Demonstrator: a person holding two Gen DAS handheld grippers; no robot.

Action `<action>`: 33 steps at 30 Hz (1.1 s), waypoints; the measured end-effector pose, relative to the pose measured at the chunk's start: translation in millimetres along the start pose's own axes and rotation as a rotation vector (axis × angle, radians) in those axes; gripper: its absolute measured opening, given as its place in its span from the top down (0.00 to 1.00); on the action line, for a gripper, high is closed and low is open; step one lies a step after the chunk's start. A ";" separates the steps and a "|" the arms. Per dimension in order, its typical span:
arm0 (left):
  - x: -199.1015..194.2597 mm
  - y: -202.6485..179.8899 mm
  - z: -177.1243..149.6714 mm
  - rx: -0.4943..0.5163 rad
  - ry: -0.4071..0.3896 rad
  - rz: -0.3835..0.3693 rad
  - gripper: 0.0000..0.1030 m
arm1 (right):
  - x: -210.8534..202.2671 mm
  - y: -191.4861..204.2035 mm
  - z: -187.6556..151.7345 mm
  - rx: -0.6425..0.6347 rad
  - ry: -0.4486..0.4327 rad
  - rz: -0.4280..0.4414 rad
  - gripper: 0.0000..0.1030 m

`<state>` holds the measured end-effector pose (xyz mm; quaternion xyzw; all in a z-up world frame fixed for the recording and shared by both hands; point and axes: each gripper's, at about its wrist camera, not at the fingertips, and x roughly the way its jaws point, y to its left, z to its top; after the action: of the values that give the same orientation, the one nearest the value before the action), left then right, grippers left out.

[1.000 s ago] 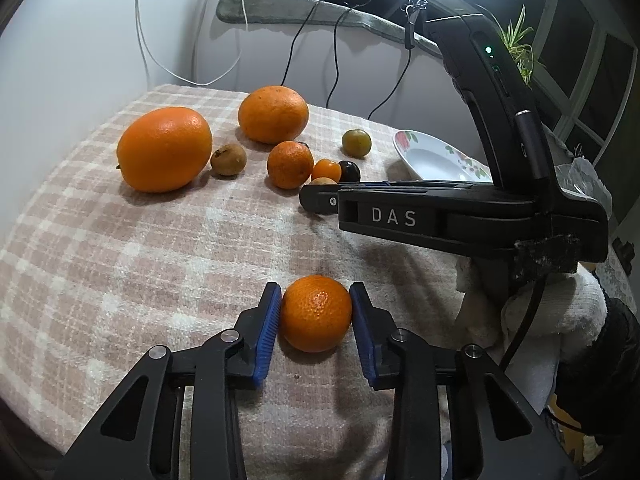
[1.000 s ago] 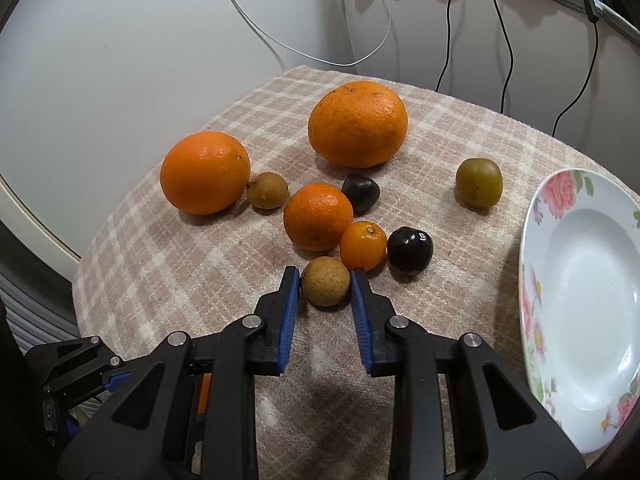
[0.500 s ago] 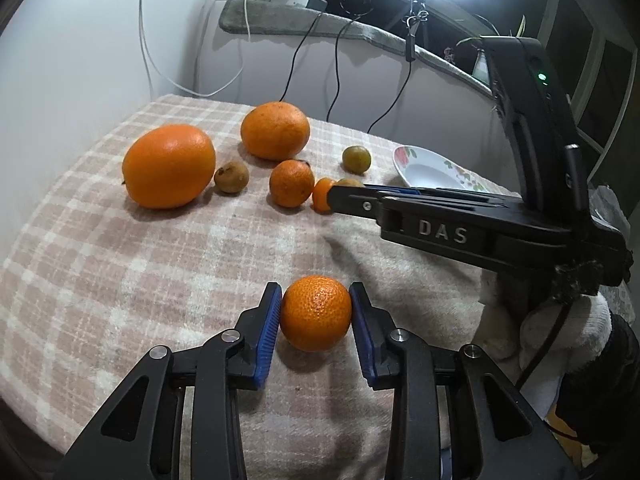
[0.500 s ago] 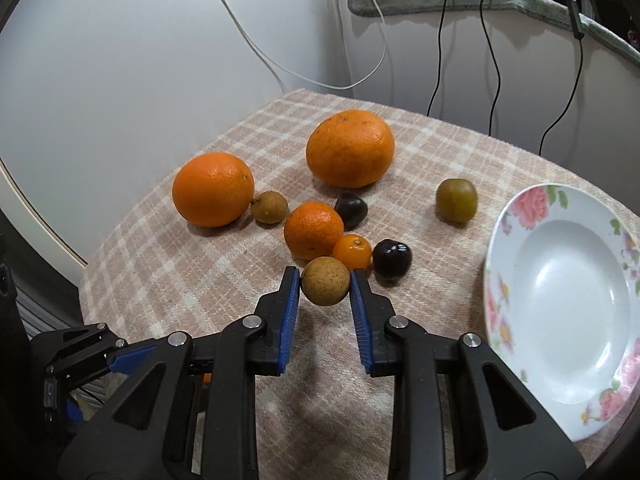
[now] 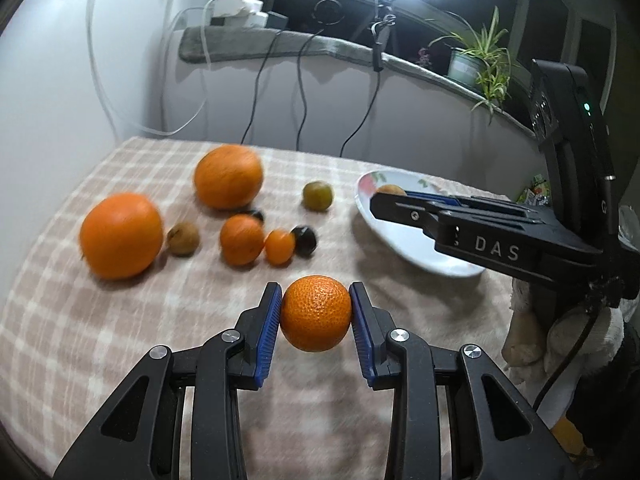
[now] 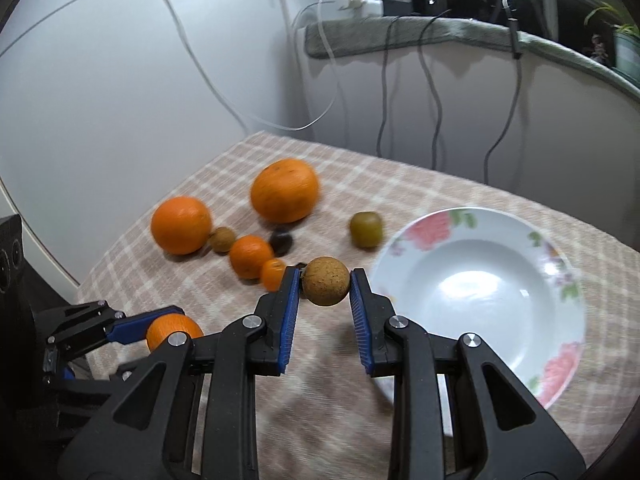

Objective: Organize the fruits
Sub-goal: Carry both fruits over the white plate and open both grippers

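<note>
My left gripper (image 5: 316, 312) is shut on a mandarin (image 5: 316, 314) and holds it above the checked tablecloth (image 5: 100, 340). My right gripper (image 6: 325, 286) is shut on a small brown round fruit (image 6: 325, 286), lifted beside the left rim of the white flowered plate (image 6: 480, 288). In the left wrist view the right gripper (image 5: 404, 200) reaches over that plate (image 5: 400, 240). In the right wrist view the left gripper (image 6: 132, 330) shows at the lower left with the mandarin (image 6: 172, 330).
On the cloth lie two big oranges (image 6: 182, 224) (image 6: 285, 190), a mandarin (image 6: 250, 256), a small orange fruit (image 6: 274, 274), a brown fruit (image 6: 222, 239), a dark fruit (image 6: 280, 240) and a green fruit (image 6: 366, 229). Cables hang on the wall behind.
Both grippers have lifted their fruits off the cloth. The right gripper has carried the brown fruit to the right, up to the plate.
</note>
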<state>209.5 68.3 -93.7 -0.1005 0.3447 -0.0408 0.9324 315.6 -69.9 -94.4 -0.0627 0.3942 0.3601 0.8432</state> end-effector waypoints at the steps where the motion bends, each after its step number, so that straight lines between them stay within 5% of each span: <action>1: 2.5 -3.5 3.8 0.008 -0.003 -0.004 0.68 | -1.9 -4.5 0.5 0.005 -0.005 -0.006 0.74; 18: 54.7 -47.8 45.8 0.090 0.006 -0.057 0.68 | -25.3 -95.4 2.7 0.112 -0.058 -0.121 0.74; 33: 93.0 -67.7 52.9 0.127 0.057 -0.066 0.68 | -9.0 -134.5 -4.7 0.161 -0.027 -0.144 0.74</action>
<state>314.1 -2.9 -98.8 -0.0512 0.3643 -0.0960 0.9249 397.2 -175.3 -115.1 -0.0180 0.4048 0.2666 0.8745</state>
